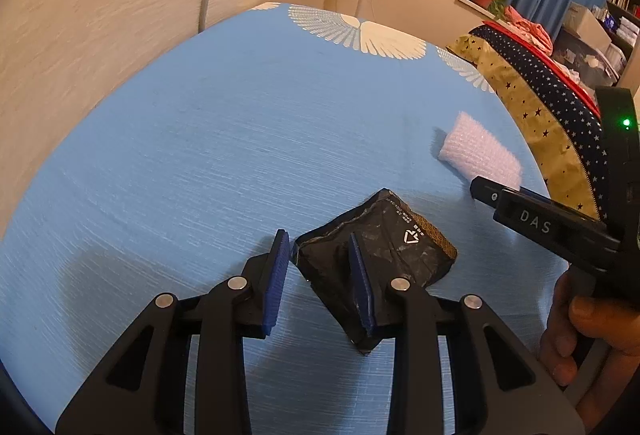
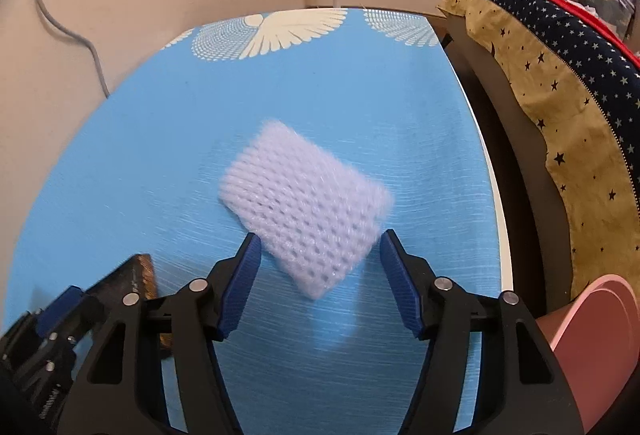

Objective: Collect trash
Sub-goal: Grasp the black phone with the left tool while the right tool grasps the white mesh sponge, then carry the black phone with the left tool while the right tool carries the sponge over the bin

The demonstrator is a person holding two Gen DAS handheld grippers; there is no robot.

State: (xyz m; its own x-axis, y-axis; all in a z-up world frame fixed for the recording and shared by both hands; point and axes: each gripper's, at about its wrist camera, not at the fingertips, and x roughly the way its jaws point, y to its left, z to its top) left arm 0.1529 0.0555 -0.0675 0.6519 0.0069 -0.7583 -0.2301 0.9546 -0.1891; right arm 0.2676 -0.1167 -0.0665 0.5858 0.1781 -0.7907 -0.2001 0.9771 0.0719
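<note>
Left wrist view: the left gripper (image 1: 320,259) stands parted on the blue table (image 1: 180,155), a black wrapper (image 1: 384,239) against its right pad only. Right wrist view: the right gripper (image 2: 320,267) spreads unclenched astride a white foam net (image 2: 308,207).

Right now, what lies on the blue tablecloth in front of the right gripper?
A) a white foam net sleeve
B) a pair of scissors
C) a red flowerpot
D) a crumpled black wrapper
A: the right wrist view shows the white foam net sleeve lying flat on the blue tablecloth, just ahead of the right gripper, whose jaws stand apart and not touching it.
</note>
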